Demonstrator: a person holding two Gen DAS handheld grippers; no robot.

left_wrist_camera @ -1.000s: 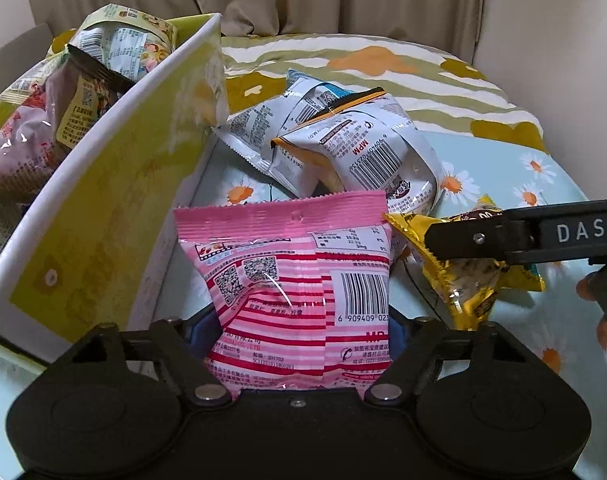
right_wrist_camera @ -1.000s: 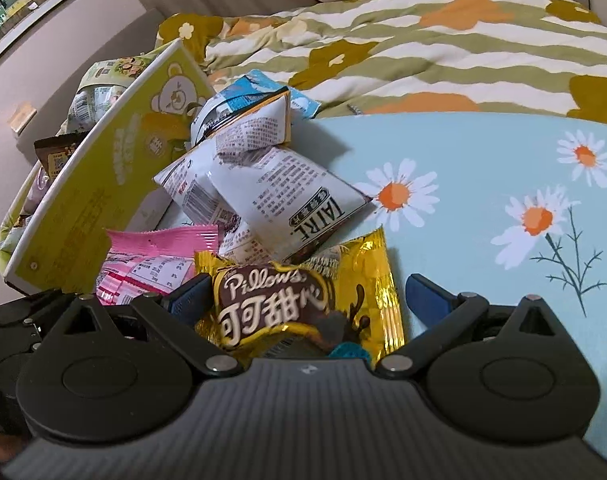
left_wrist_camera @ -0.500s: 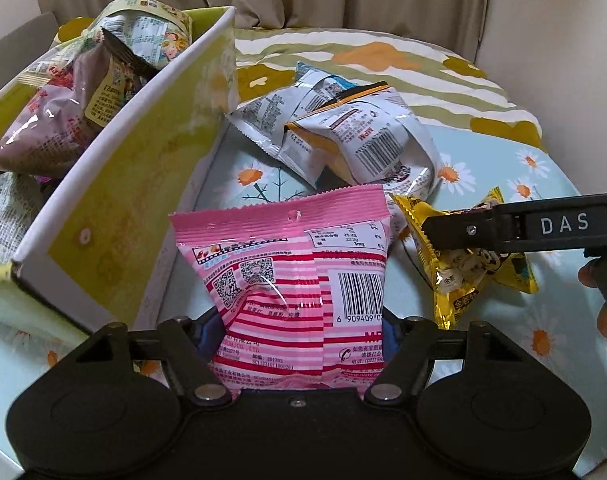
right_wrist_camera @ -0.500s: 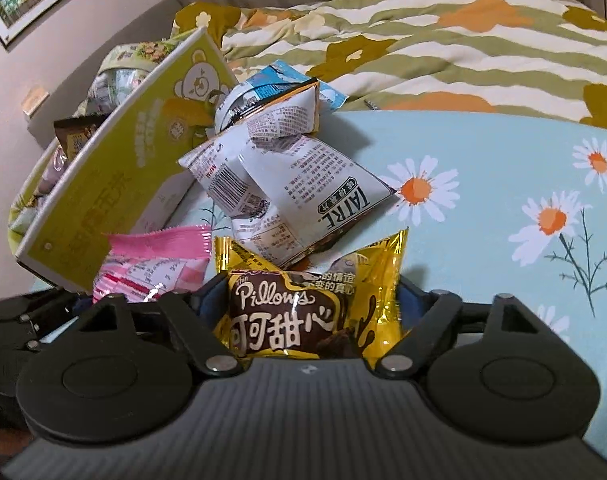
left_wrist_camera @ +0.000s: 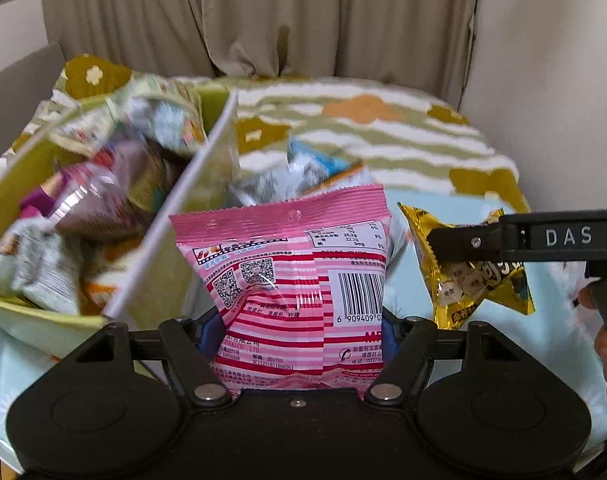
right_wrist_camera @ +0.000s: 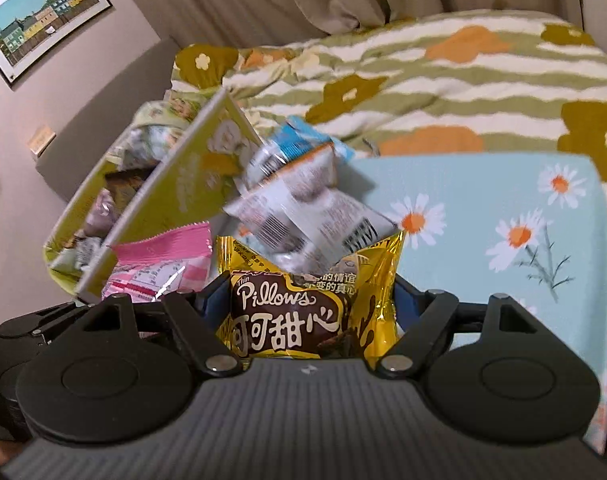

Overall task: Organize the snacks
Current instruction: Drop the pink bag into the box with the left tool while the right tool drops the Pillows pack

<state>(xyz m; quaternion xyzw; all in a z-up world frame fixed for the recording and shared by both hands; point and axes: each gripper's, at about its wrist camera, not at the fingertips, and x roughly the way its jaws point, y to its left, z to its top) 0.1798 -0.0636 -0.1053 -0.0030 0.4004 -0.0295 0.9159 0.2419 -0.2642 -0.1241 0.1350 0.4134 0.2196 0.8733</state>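
My left gripper [left_wrist_camera: 299, 328] is shut on a pink striped snack bag [left_wrist_camera: 291, 280] and holds it up, just right of the yellow-green box [left_wrist_camera: 199, 184]. The pink bag also shows in the right wrist view [right_wrist_camera: 163, 264]. My right gripper [right_wrist_camera: 307, 300] is shut on a gold Pillows snack bag [right_wrist_camera: 303, 312] and holds it off the table; from the left wrist view it hangs to the right [left_wrist_camera: 471, 280] under the black finger [left_wrist_camera: 503, 240]. The box [right_wrist_camera: 175, 200] holds several snack packs.
A pile of white and blue snack bags [right_wrist_camera: 303, 200] lies on the light blue daisy tablecloth [right_wrist_camera: 503, 220] beside the box. A green striped blanket with flowers [right_wrist_camera: 423, 72] lies beyond. Curtain and walls stand behind.
Both grippers have lifted their bags up off the table. The box interior has come into fuller view on the left.
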